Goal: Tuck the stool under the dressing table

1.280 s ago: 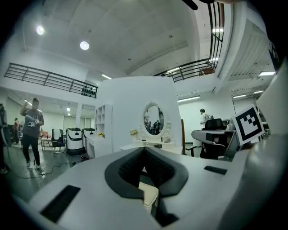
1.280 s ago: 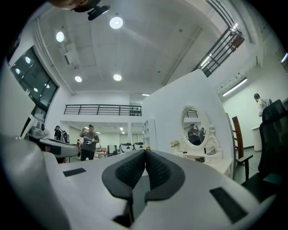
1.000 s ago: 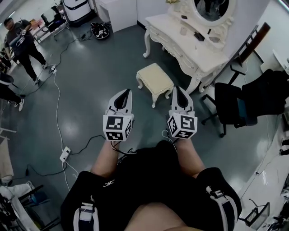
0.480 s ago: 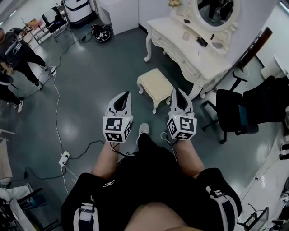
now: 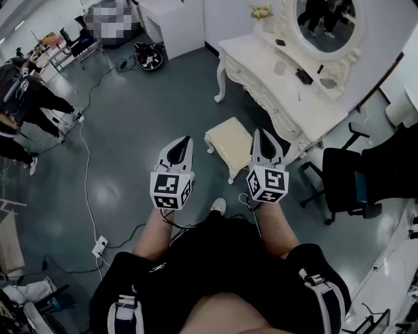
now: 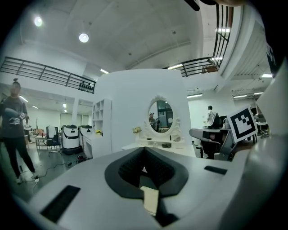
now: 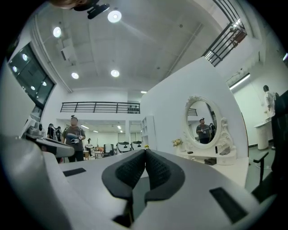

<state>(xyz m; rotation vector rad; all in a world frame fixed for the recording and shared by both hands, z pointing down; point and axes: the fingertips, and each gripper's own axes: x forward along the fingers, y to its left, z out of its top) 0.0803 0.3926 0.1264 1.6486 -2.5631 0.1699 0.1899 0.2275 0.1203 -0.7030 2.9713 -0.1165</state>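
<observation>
A cream stool [image 5: 230, 140] with white carved legs stands on the grey floor, just out from the white dressing table [image 5: 287, 104] with its oval mirror [image 5: 324, 19]. The table and mirror also show in the left gripper view, dressing table [image 6: 155, 146], and in the right gripper view, mirror [image 7: 201, 123]. My left gripper [image 5: 187, 139] hovers shut and empty just left of the stool. My right gripper [image 5: 258, 133] is shut and empty over the stool's right edge. In both gripper views the black pads meet with nothing between them.
A black office chair [image 5: 353, 186] stands right of the stool beside the table. Cables and a power strip [image 5: 99, 246] trail over the floor at left. People [image 5: 29, 98] stand at the far left. A white cabinet [image 5: 171, 23] is at the back.
I have walked forward: the stool and dressing table sit nearer and further right in the head view. Both grippers travelled with me, staying shut and side by side.
</observation>
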